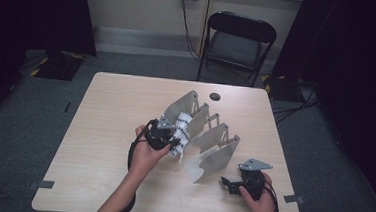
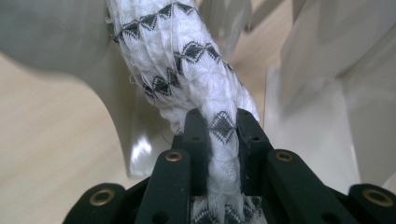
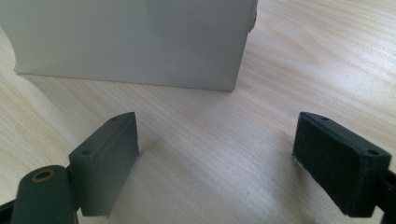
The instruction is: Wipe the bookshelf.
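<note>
While the left gripper (image 2: 219, 126) squeezes a white sock (image 2: 187, 70) with black zigzags by the grey rack (image 1: 208, 147), the right gripper (image 3: 217, 163) rests wide open on the table (image 3: 303, 56).

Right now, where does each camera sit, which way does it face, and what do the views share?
High view: above the person's side, looking forward and down on the table; both forearms, left gripper and right gripper show.
Left gripper view: looks along its jaws, shut on a white patterned cloth among the grey rack plates.
Right gripper view: looks low over the tabletop at a rack plate, jaws open.
Shared: the rack appears in all three; the cloth in the high and left gripper views.
</note>
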### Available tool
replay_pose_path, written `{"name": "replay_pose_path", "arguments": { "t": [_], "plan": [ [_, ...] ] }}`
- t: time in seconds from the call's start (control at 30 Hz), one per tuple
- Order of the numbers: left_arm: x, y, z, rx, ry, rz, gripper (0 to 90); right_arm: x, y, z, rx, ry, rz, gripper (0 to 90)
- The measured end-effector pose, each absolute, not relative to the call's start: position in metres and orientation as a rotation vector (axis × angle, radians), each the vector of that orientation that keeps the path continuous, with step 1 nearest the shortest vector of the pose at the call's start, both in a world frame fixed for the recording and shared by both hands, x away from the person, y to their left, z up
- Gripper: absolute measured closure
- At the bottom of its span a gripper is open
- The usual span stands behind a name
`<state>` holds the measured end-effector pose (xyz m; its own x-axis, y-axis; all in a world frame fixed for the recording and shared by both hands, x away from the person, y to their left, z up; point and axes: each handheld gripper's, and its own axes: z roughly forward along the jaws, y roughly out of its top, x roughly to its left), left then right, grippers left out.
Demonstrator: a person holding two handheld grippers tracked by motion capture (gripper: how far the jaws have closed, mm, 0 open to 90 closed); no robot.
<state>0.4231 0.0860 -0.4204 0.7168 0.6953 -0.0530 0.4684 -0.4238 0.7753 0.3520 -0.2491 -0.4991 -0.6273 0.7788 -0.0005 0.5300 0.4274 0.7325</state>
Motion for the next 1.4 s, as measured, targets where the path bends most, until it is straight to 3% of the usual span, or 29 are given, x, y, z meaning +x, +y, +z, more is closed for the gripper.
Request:
{"name": "replay_pose_path", "arguments": {
  "t": [0.23, 0.5, 1.4],
  "plan": [
    [0.433, 0.080, -0.383, 2.077, 0.817, 0.452, 77.5, 0.352, -0.249, -0.499, 1.123, 2.346, 1.022, 13.6],
    [0.443, 0.072, -0.362, 2.057, 0.766, 0.479, 77.5, 0.352, -0.249, -0.499, 1.124, 2.346, 1.023, 13.6],
    [0.462, 0.060, -0.420, 2.176, 0.830, 0.401, 77.4, 0.352, -0.249, -0.499, 1.124, 2.346, 1.023, 13.6]
  ]
}}
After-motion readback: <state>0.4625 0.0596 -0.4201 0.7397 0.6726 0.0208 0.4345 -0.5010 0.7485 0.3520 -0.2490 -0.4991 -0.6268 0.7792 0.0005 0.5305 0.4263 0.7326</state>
